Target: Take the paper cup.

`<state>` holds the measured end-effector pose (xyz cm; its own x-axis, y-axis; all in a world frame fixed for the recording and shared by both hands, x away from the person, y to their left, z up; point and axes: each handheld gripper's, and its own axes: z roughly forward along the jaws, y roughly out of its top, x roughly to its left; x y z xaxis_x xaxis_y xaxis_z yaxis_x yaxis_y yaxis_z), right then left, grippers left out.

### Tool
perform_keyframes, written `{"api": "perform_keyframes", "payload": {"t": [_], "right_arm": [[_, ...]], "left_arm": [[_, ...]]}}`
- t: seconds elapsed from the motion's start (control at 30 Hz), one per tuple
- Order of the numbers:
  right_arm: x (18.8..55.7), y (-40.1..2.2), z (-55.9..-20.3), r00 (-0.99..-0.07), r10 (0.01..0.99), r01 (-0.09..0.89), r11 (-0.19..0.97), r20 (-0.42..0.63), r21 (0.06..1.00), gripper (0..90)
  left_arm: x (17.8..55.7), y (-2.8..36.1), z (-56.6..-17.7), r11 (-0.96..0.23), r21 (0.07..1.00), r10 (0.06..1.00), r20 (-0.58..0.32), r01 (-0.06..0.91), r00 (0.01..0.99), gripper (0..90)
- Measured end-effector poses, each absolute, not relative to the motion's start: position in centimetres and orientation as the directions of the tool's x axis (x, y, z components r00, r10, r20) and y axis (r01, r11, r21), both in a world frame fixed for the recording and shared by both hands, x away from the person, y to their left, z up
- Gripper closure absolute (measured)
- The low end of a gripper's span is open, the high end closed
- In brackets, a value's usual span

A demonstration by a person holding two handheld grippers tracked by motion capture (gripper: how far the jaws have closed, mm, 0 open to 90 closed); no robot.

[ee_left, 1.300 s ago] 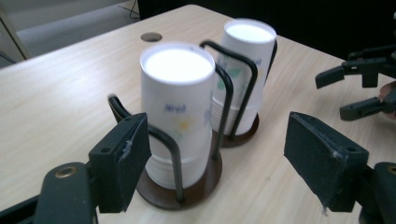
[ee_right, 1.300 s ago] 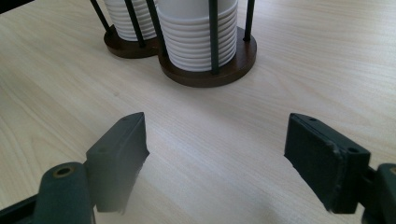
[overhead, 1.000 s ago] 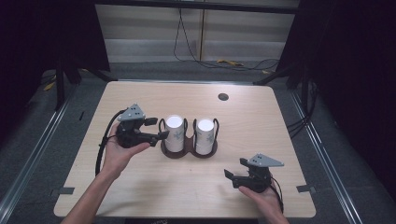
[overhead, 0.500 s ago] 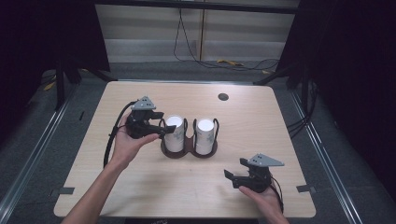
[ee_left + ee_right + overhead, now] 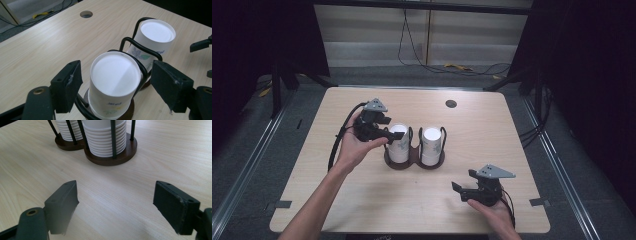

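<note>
Two stacks of white paper cups stand upside down in a dark wooden holder (image 5: 414, 161) with black wire loops, mid-table. My left gripper (image 5: 391, 128) reaches at the left stack (image 5: 399, 143) from the left. In the left gripper view its jaws (image 5: 116, 85) have just been opening and stand on either side of that stack's top cup (image 5: 113, 80), with a gap at each pad. The right stack (image 5: 155, 37) is behind it. My right gripper (image 5: 462, 181) rests near the front right, open (image 5: 115, 205), with only bare table between its pads.
A round cable hole (image 5: 451, 103) lies in the table's far side. The holder's base (image 5: 112, 157) is ahead of the right gripper. Metal floor rails run along both sides of the table, and cables lie on the floor behind it.
The left gripper has shifted toward the far side and a little right, from the left stack's side to its top, and its jaws have widened. The right gripper has stayed put.
</note>
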<state>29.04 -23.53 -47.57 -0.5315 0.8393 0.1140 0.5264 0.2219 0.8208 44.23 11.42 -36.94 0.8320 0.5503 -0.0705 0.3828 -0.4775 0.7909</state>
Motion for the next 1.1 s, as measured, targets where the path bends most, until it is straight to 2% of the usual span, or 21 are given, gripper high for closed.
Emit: {"api": "perform_keyframes", "payload": {"t": [0.17,0.43,0.6,0.67,1.1], "right_arm": [[29.0,-23.6,-47.6,-0.535,0.837,0.527,0.225,0.114,0.820,19.9],[29.0,-23.6,-47.6,-0.533,0.838,0.528,0.226,0.112,0.819,20.0],[29.0,-23.6,-47.6,-0.534,0.838,0.529,0.228,0.113,0.818,20.2],[29.0,-23.6,-47.6,-0.535,0.837,0.530,0.226,0.115,0.817,20.2],[29.1,-23.6,-47.7,-0.531,0.839,0.539,0.223,0.122,0.812,20.6]], "left_arm": [[44.8,10.7,-37.1,-0.506,0.761,0.553,-0.075,0.406,0.830,27.9],[45.4,9.8,-36.9,-0.596,0.687,0.541,-0.041,0.417,0.840,27.0],[45.9,9.3,-37.2,-0.609,0.665,0.537,-0.056,0.432,0.842,27.2],[46.0,9.2,-37.2,-0.615,0.658,0.536,-0.054,0.434,0.843,30.0],[46.5,8.4,-38.0,-0.651,0.602,0.545,-0.053,0.463,0.836,27.0]]}}
